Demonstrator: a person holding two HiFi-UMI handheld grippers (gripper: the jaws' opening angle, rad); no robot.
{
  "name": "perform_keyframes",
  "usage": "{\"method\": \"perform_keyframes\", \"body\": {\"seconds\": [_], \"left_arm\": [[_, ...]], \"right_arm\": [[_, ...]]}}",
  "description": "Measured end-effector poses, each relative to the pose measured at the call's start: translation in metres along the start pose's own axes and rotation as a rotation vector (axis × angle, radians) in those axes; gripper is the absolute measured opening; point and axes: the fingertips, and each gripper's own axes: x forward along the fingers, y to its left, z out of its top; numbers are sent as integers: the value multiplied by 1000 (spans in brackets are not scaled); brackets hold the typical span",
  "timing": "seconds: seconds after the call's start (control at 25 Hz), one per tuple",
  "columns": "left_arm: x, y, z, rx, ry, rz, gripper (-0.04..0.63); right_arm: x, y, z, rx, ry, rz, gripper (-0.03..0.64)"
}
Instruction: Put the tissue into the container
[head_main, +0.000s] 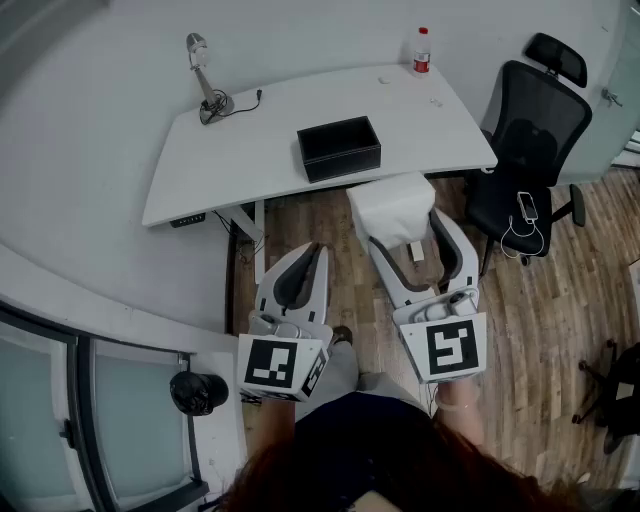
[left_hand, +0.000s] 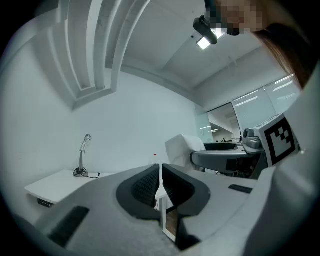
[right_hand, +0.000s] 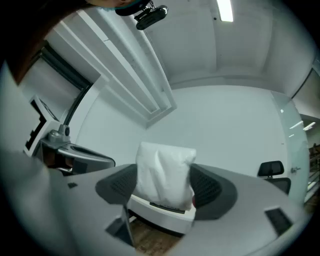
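White tissue pack (head_main: 392, 208) is clamped in the right gripper (head_main: 408, 235), just short and right of the black container (head_main: 338, 148).

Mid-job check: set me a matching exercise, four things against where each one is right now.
Things:
1. tissue pack
2. box
3. bottle
4. lamp

Places:
A. left end of the desk in the head view
B. clamped in the right claw, off the desk
C. near edge of the desk, about the middle
D. far right corner of the desk

Pairs: 1-B, 2-C, 3-D, 4-A
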Motion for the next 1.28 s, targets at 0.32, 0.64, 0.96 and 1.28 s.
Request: {"method": "perform_keyframes", "body": {"seconds": [0.32,0.64,0.96,1.28], "left_arm": [[20,25,-5,-13,-1,-1,37],[45,54,-10,-30,-1,3,37],[69,82,-13,-42,-3,9,37],[85,109,-14,-50,-3,-8,37]], "right_arm": [[29,0,-8,0,1,3,353],[63,-3,-19,-17,30,7,353],[98,-7,-27,-25,51,13,353],[130,-6,-30,-32,66,1,353]]}}
